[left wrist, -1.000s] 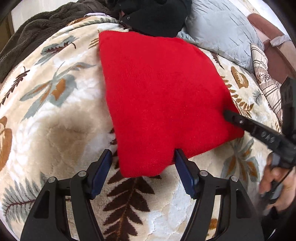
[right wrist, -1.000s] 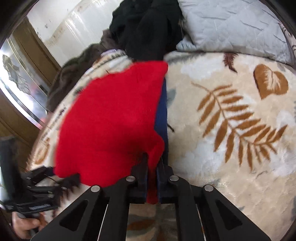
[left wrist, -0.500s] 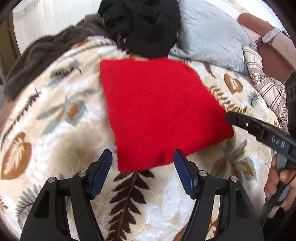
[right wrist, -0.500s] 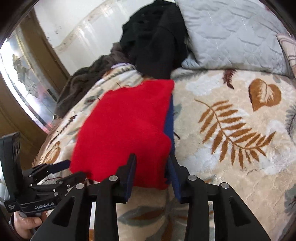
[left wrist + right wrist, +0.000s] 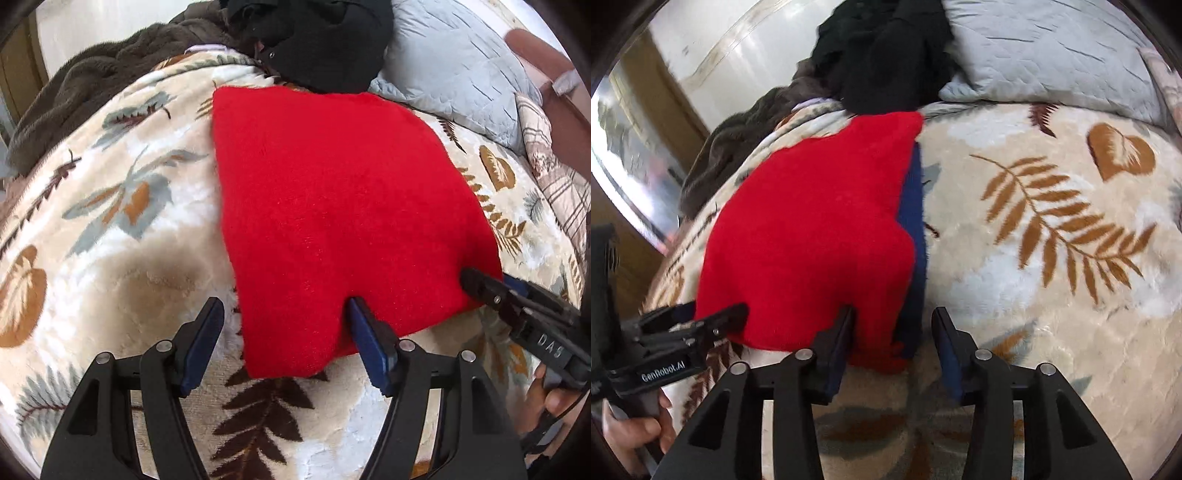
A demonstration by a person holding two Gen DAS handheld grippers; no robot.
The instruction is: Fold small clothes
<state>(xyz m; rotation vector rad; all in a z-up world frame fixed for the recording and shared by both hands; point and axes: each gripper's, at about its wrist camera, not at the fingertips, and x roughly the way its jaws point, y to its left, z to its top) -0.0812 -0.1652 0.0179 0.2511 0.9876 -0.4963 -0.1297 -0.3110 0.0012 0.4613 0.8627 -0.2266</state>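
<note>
Folded red garment (image 5: 332,221) flat on bed (image 5: 110,258); left tool (image 5: 284,339) wide open astride corner; right tool (image 5: 892,347) just opening, gripping nothing.

Soft, bright daylight fills both views. Glare whitens the wall (image 5: 713,70) at upper left. Fisheye bending curves the bed (image 5: 110,229); corners go black. Slight motion blur softens the left edges.
</note>
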